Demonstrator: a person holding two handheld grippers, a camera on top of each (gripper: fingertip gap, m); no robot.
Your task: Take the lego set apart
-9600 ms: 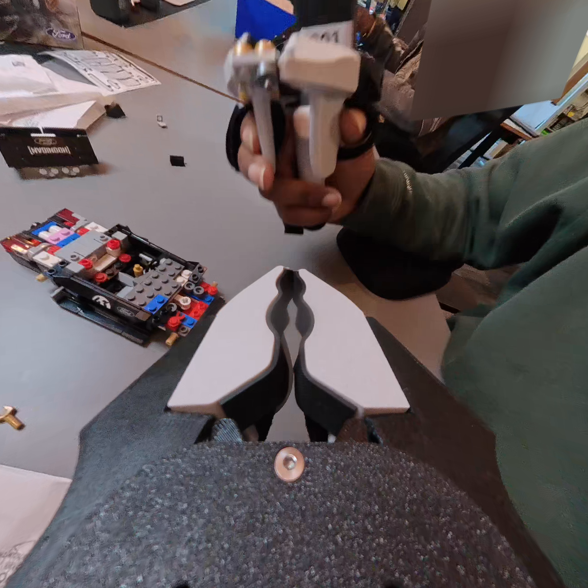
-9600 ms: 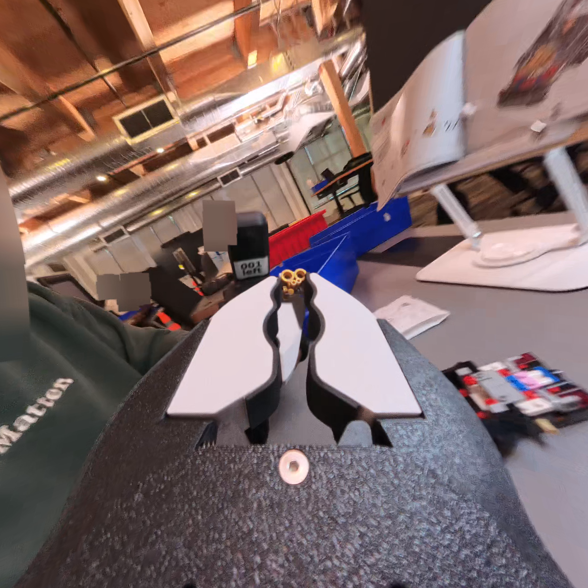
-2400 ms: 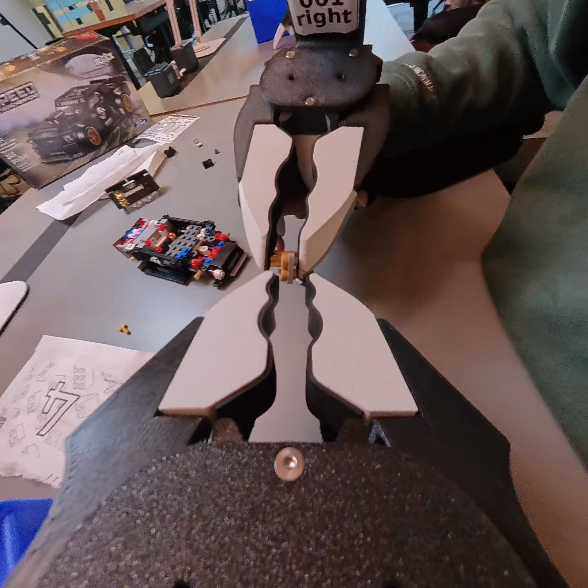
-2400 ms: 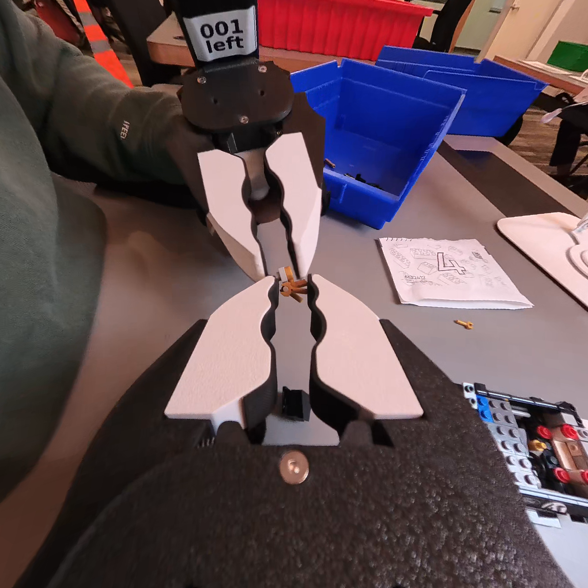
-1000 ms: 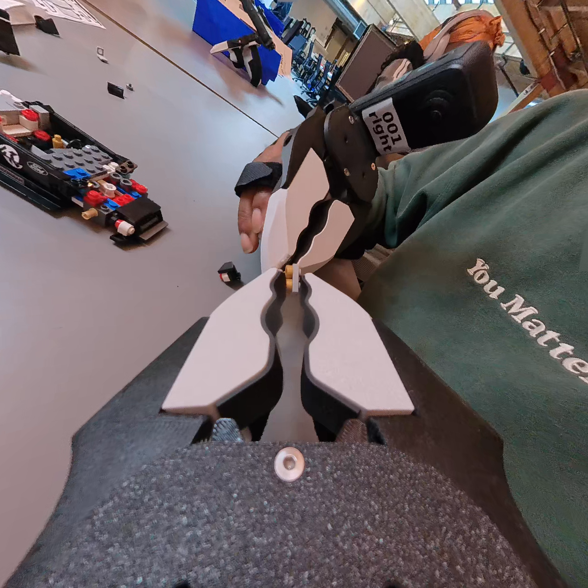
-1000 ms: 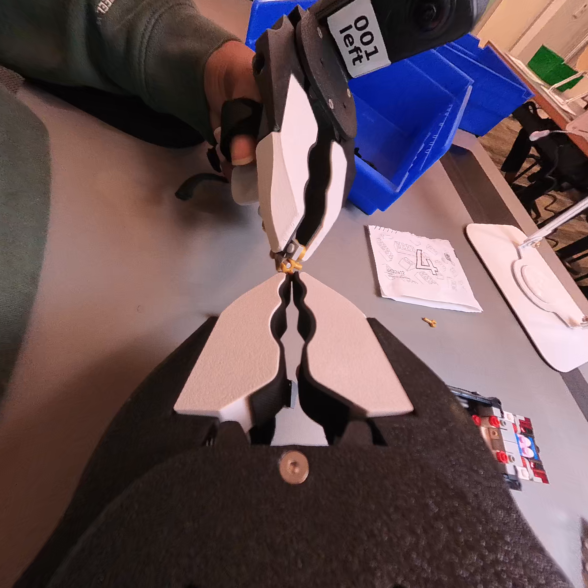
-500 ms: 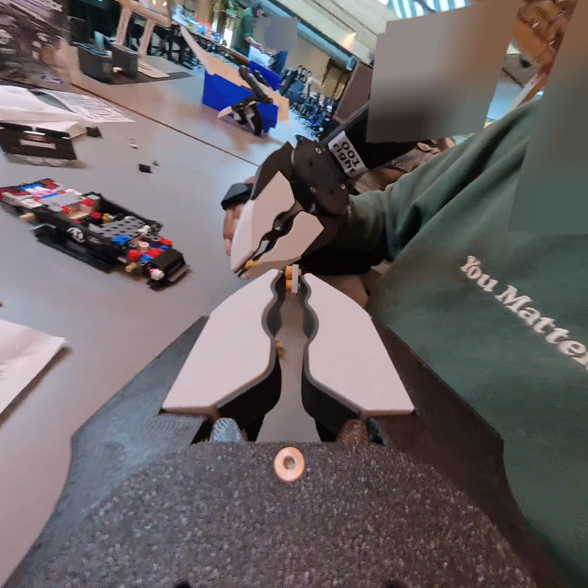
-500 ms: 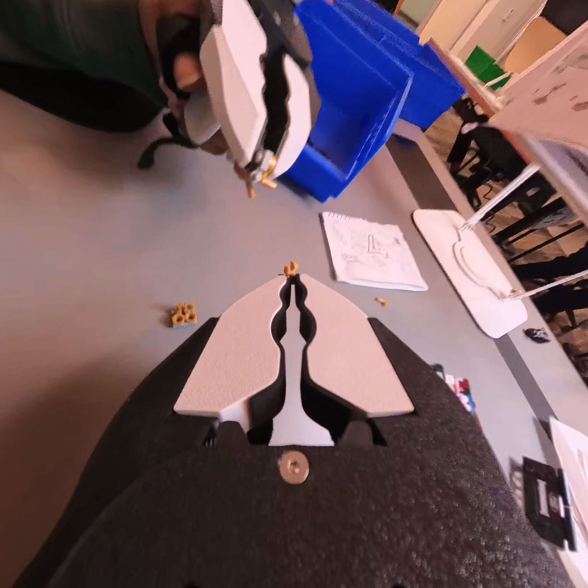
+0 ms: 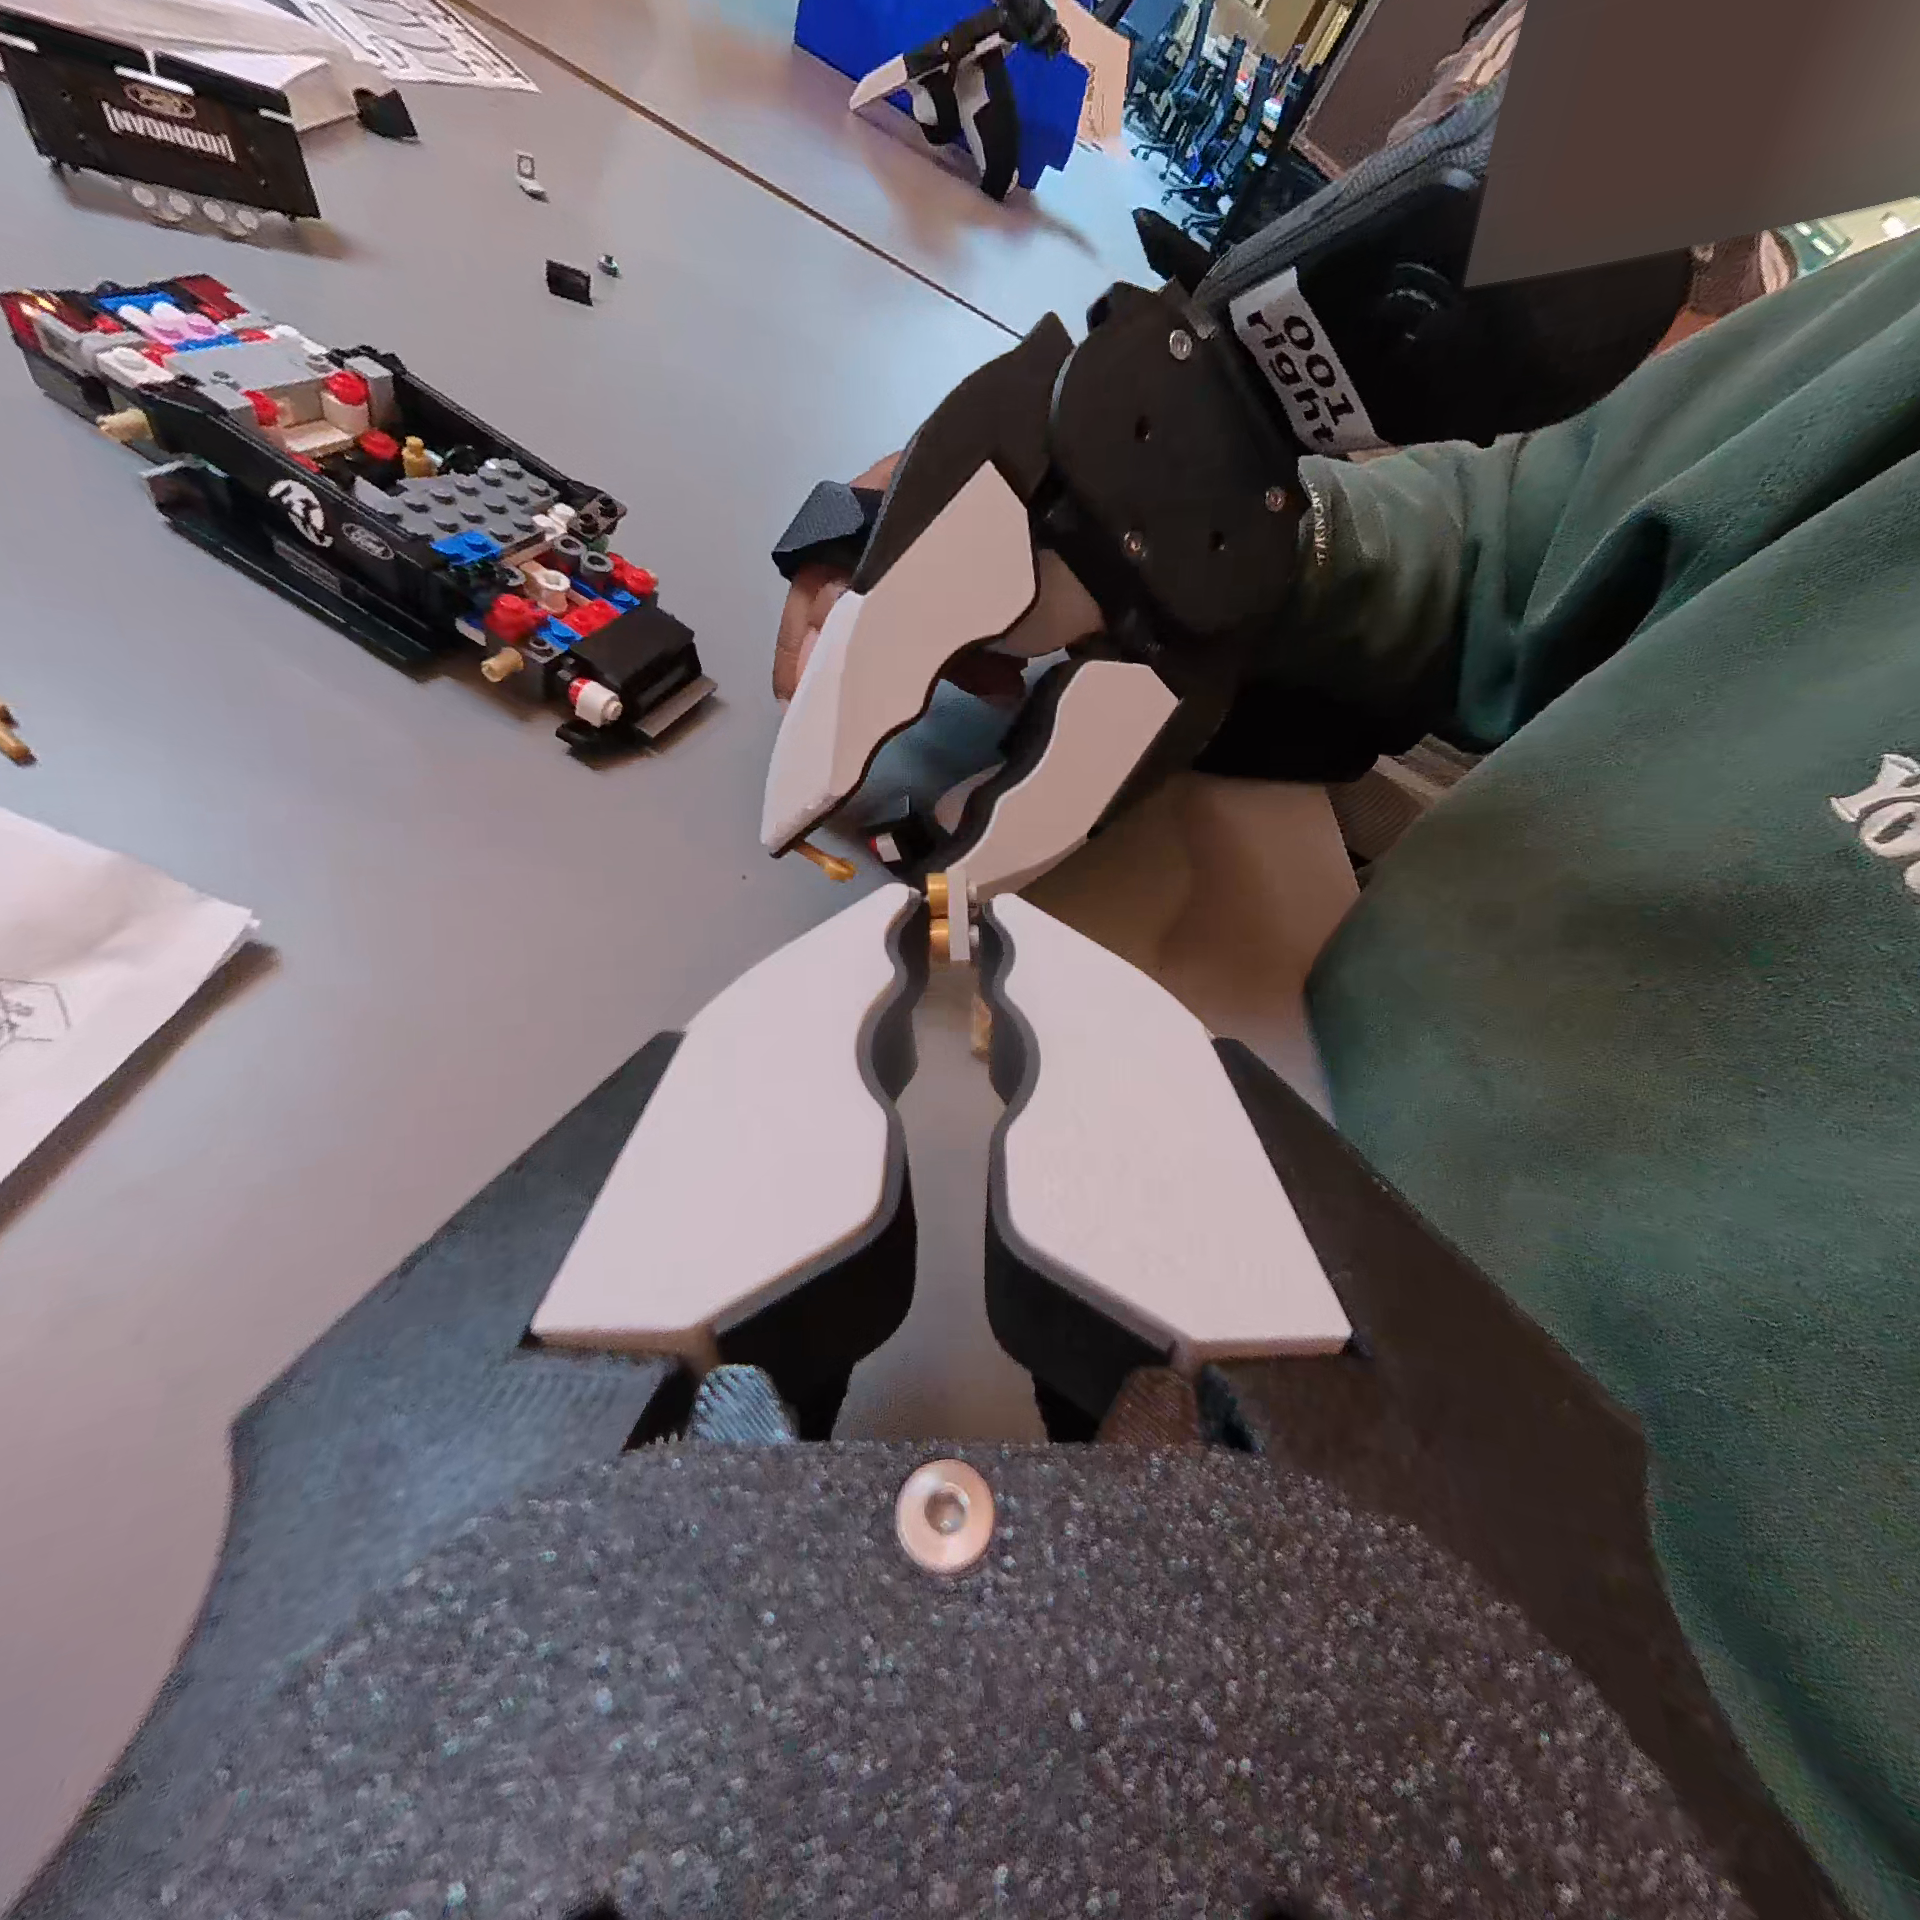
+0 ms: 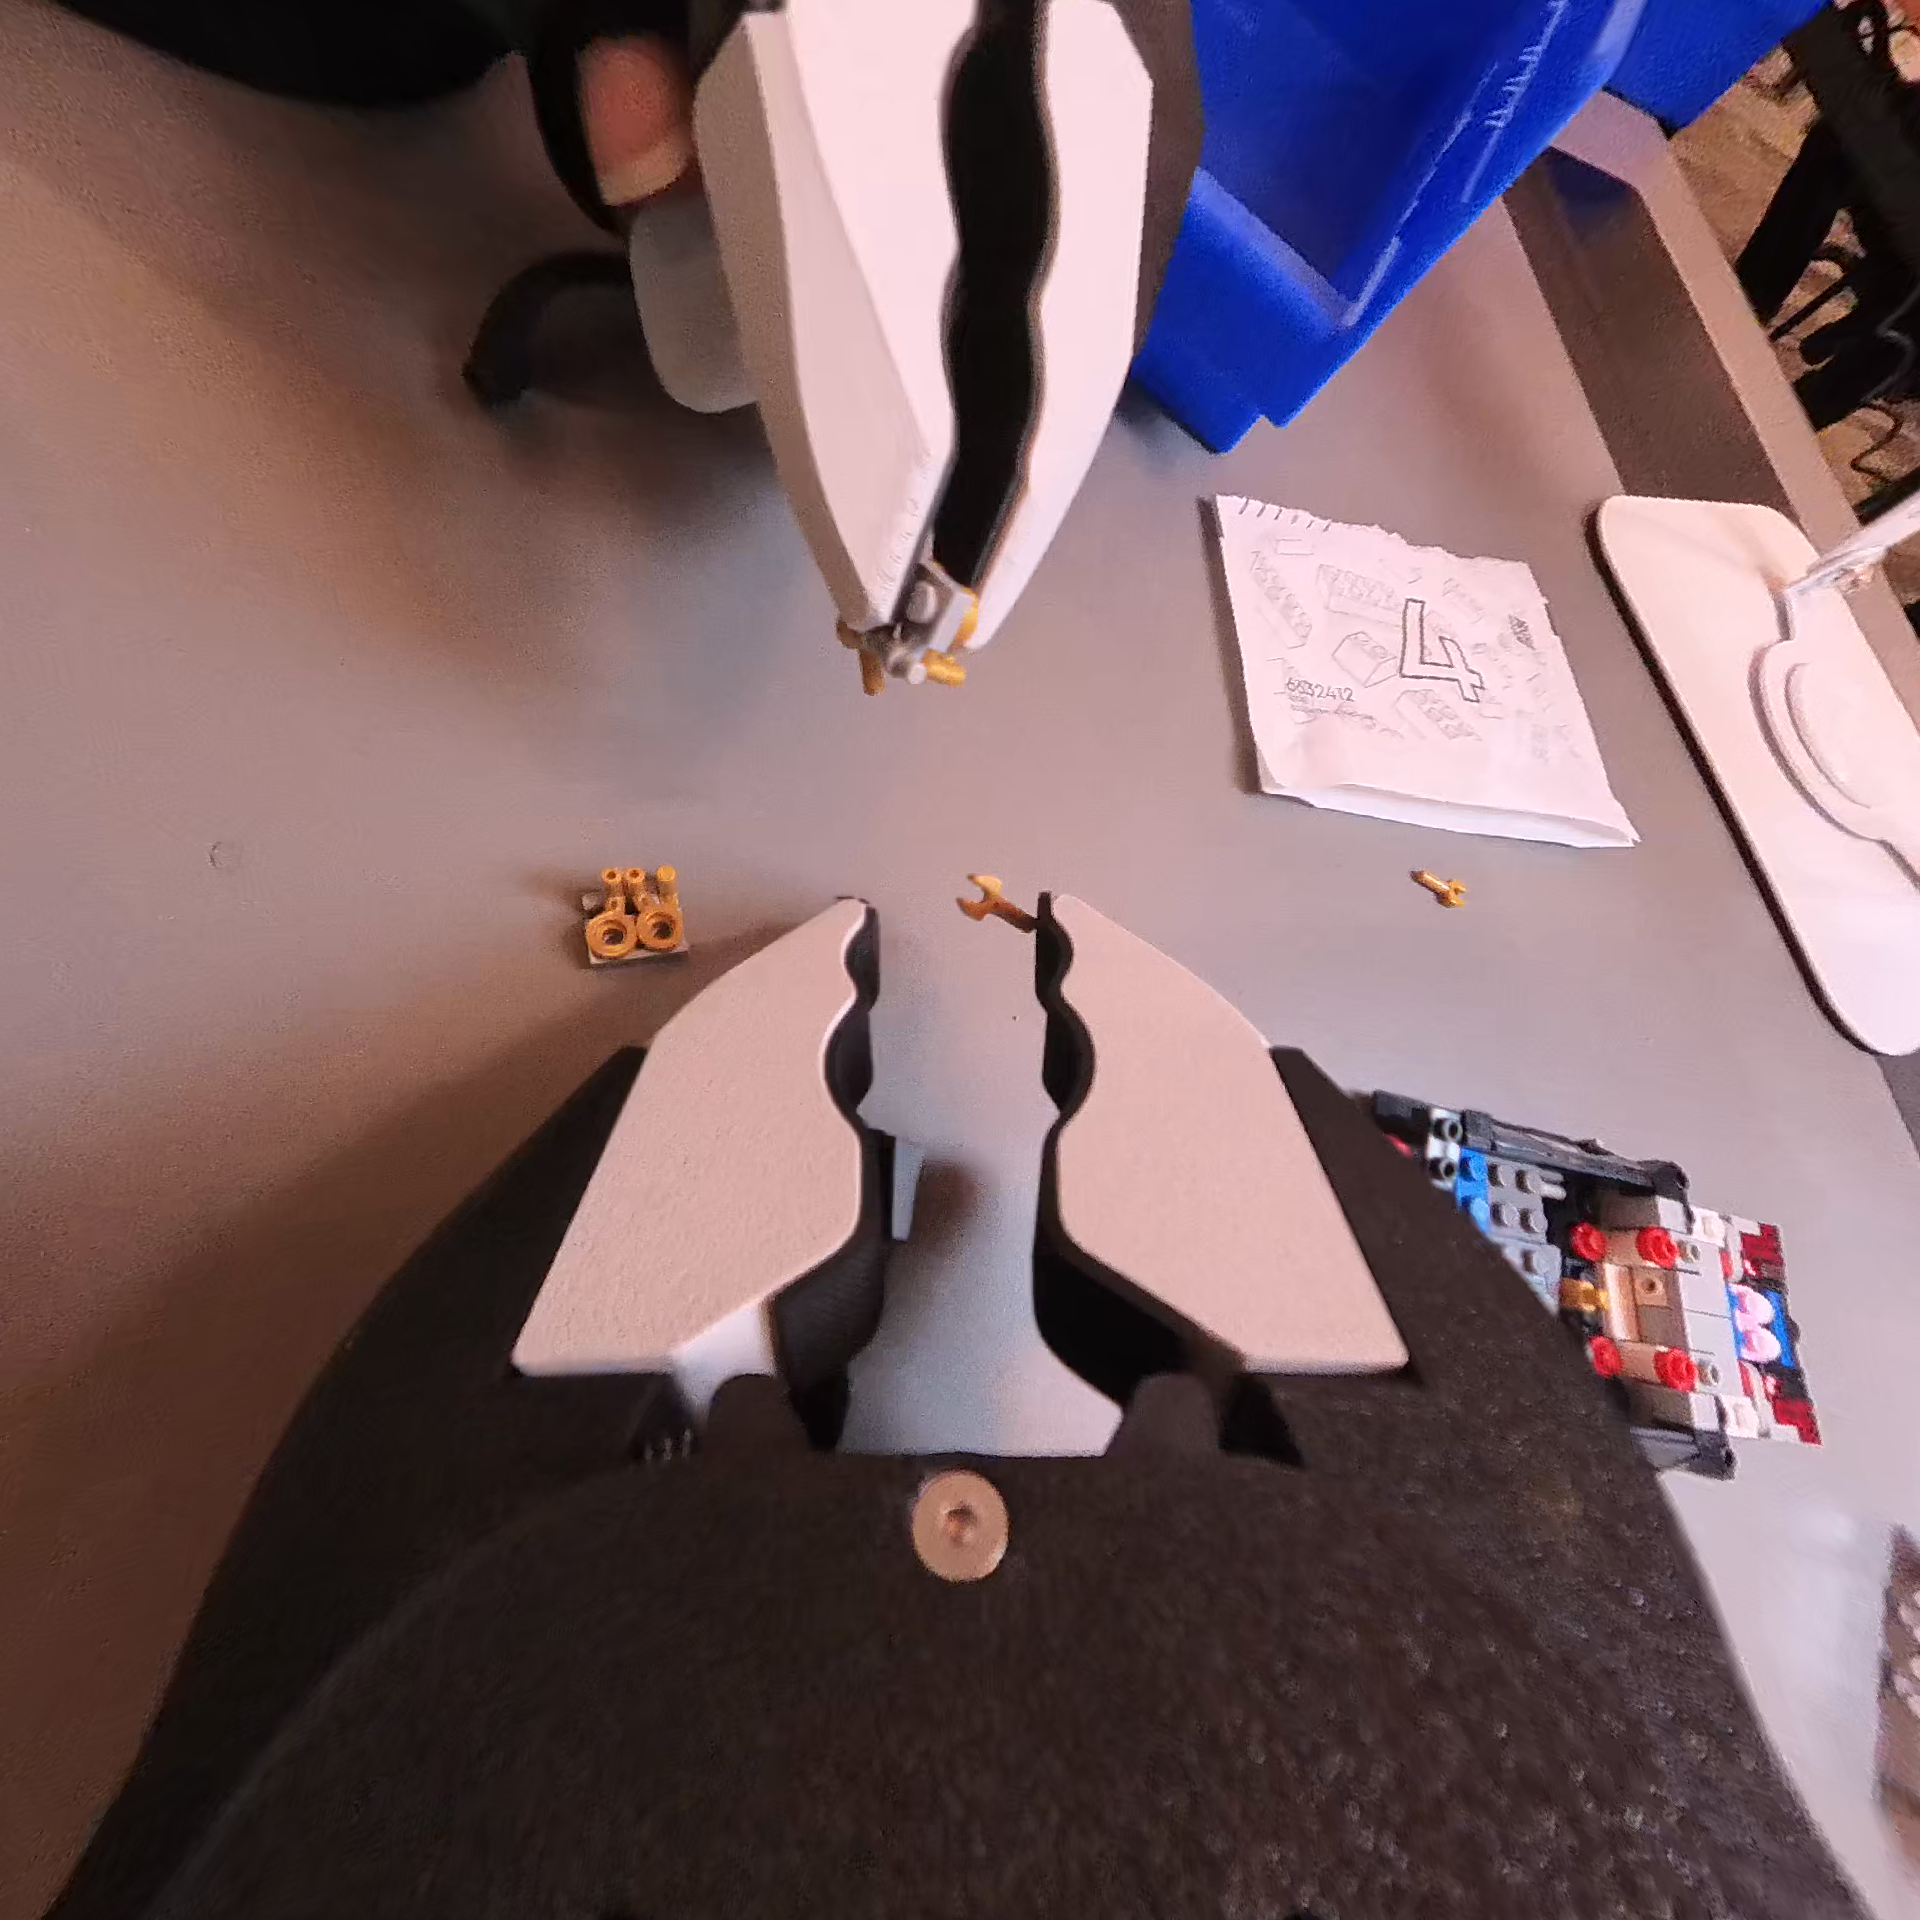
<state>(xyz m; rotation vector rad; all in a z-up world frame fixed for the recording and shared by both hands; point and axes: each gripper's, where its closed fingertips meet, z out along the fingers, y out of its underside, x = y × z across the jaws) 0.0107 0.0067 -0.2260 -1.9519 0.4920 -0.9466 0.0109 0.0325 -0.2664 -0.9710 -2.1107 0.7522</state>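
My left gripper (image 9: 945, 920) is shut on a small grey-and-gold lego piece (image 9: 950, 914) and holds it above the table. It also shows in the right wrist view (image 10: 914, 623), with the piece (image 10: 914, 655) at its tips. My right gripper (image 10: 956, 914) is open, low over the table. A tiny gold wrench-like piece (image 10: 995, 908) is at its right fingertip; I cannot tell if it touches. In the left wrist view the right gripper (image 9: 873, 862) is just beyond my left tips. The half-stripped lego car (image 9: 343, 499) lies to the left.
A loose gold-and-grey cluster (image 10: 632, 920) and a gold pin (image 10: 1439, 886) lie on the grey table (image 10: 312, 727). A printed paper bag (image 10: 1413, 665), a blue bin (image 10: 1351, 156) and a white stand base (image 10: 1766, 727) are beyond. The car (image 10: 1621, 1278) lies at the right. A green sleeve (image 9: 1610, 623) is close. Across from one pair of fingers to the other is roughly 5 cm. From either gripper's tips it is about 15 cm to the gold pin (image 10: 1439, 886).
My right gripper has opened and dropped lower toward the table; the tiny gold piece it pinched is now at one fingertip. My left gripper stays shut on its piece.
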